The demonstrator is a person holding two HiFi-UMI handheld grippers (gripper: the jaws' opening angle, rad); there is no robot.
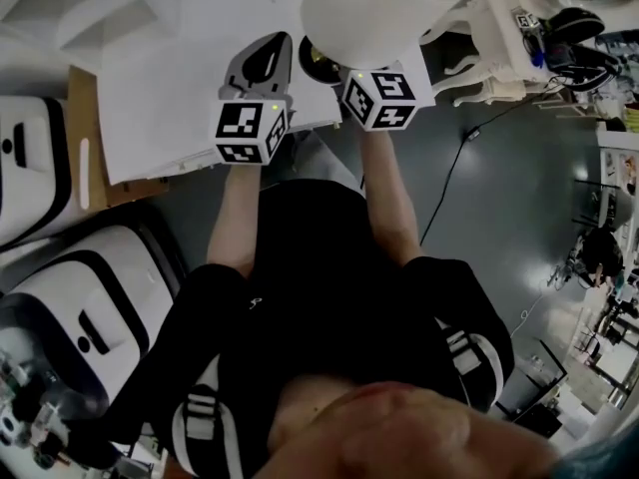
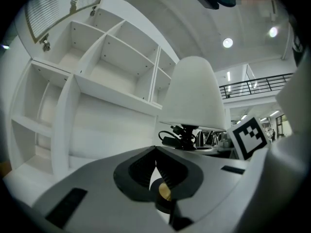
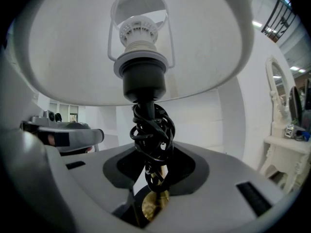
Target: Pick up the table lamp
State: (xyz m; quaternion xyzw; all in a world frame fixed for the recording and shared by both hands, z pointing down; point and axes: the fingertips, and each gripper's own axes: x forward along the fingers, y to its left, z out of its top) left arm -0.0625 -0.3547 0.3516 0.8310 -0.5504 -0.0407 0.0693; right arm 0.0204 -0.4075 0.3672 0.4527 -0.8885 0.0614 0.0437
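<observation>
The table lamp has a white shade (image 1: 374, 8) and a dark stem wound with a black cord (image 3: 150, 130). It is lifted off any surface. My right gripper (image 3: 151, 171) is shut on that cord-wrapped stem just below the socket, under the shade (image 3: 136, 42). In the head view only its marker cube (image 1: 379, 98) shows. A gold disc (image 3: 155, 203) shows low in the gap beneath the stem. My left gripper (image 1: 262, 58) is beside the lamp on its left, pointing level. In the left gripper view its tips (image 2: 156, 159) meet with nothing seen between them, and the shade (image 2: 194, 93) is ahead to the right.
A white shelf unit (image 2: 112, 72) stands ahead of the left gripper. A white tabletop (image 1: 170, 88) lies under both grippers. White cases (image 1: 30, 163) sit at the left, a white ornate dresser (image 1: 499, 38) at the right, and a cable (image 1: 454, 168) runs over the grey floor.
</observation>
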